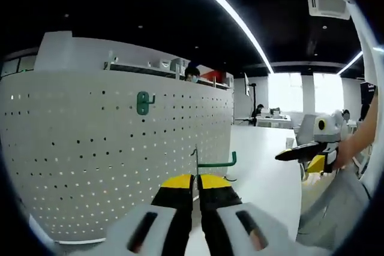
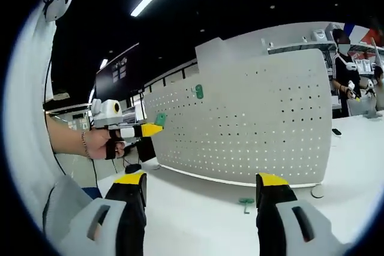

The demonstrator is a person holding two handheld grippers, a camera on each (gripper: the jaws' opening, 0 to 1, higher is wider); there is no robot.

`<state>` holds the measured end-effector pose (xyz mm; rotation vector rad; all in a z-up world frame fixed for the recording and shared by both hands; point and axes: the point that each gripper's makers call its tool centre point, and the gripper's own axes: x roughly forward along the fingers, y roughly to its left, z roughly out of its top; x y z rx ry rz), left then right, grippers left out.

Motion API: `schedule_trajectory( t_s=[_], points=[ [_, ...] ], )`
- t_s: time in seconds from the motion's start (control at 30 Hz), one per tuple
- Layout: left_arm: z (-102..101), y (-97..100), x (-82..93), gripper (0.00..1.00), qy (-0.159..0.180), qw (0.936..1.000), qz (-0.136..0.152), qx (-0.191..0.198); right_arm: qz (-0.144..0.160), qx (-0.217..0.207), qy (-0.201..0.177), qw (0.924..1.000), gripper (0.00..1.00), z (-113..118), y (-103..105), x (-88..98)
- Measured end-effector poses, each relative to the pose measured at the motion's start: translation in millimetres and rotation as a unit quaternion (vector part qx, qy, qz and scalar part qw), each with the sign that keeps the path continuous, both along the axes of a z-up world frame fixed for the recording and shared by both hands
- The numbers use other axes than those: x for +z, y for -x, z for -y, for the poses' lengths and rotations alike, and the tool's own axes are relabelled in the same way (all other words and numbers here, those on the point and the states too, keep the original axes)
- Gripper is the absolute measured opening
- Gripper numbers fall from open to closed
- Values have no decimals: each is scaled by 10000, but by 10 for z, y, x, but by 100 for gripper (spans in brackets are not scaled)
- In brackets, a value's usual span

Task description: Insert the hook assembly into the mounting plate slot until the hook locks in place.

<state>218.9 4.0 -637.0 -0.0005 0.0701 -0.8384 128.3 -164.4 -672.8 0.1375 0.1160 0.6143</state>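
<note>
The left gripper (image 1: 195,185) had its jaws pinched on a green hook (image 1: 217,163), held in front of the white pegboard (image 1: 114,148). A second green hook (image 1: 143,102) sat mounted high on that board. The right gripper (image 2: 201,187) had its jaws spread wide above the tabletop (image 2: 198,220), where another green piece (image 2: 246,204) lay near the board's lower edge.

Your left gripper (image 1: 195,185) is hiding the base of the green wire hook (image 1: 216,163). The small green piece lying on the white table (image 2: 198,220) is showing too small to identify (image 2: 246,204).
</note>
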Motion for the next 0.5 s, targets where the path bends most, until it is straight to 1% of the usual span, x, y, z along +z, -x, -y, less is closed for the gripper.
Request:
schedule_trajectory(
  t_s=[0.2, 0.37, 0.5],
  points=[
    [-8, 13, 5, 2, 15, 10000, 9, 25, 38, 281, -83, 9996, 71, -153, -31, 71],
    [-31, 30, 0, 2, 43, 10000, -5, 68, 122, 538, -72, 9985, 70, -356, -98, 128],
    [-39, 46, -3, 2, 57, 9999, -11, 88, 175, 672, -181, 9974, 68, -515, -147, 191]
  ],
)
